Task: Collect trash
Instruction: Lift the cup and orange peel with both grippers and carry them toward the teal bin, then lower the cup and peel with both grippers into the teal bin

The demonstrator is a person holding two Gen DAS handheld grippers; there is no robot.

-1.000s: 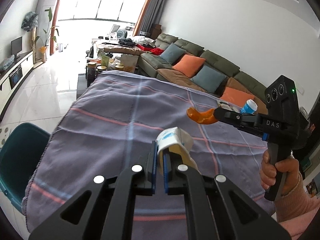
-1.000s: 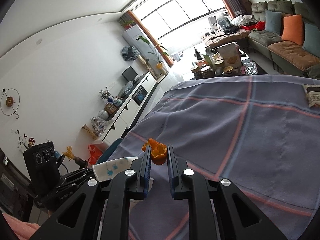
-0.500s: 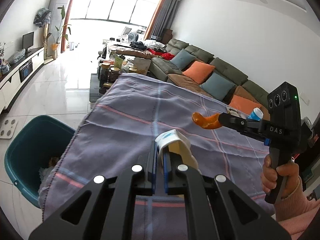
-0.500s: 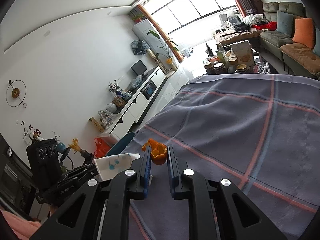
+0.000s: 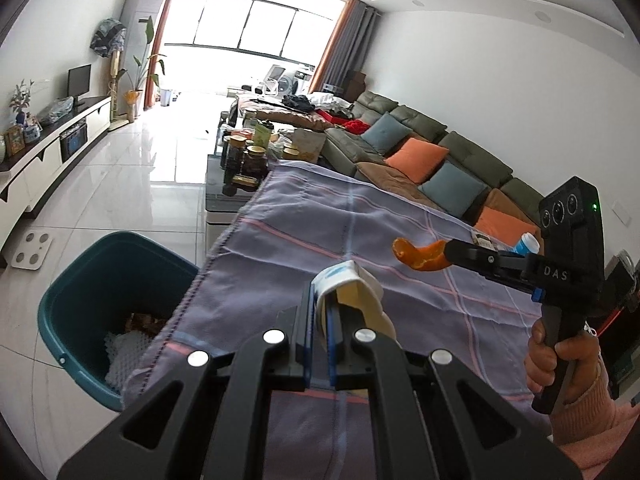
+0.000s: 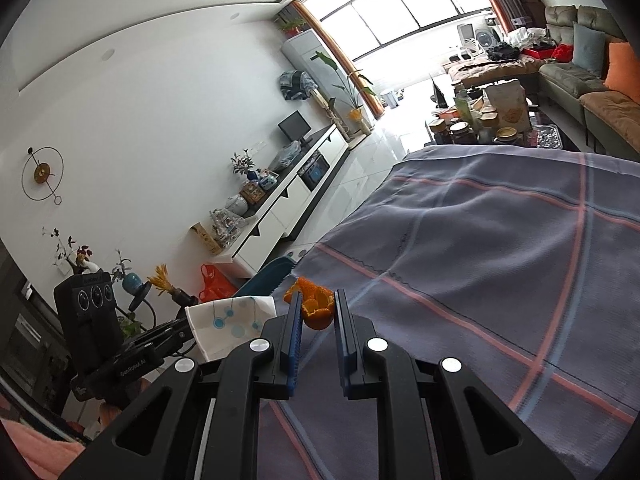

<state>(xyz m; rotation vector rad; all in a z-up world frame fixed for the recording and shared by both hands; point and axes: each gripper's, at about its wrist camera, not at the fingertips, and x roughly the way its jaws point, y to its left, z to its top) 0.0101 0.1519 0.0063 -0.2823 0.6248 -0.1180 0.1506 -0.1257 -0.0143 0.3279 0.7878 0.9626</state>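
Both grippers carry loads and have swung toward the bin over the last second. In the left wrist view the teal bin (image 5: 116, 304), a sliver at the left edge a second ago, now fills the lower left of the frame, its mouth open and some trash already inside. The left gripper (image 5: 319, 312) is clamped tight on a flattened paper cup (image 5: 348, 292), centre frame, above the cloth (image 5: 320, 216) near its left edge. The right gripper (image 6: 316, 312) is pinched on a piece of orange peel (image 6: 314, 306), jaws close together around it; in the left view the peel sits right of centre, well apart from the bin. Neither grip has changed. Judgement: transport is nearly done for the cup; release comes next once it is over the bin mouth, the peel after.
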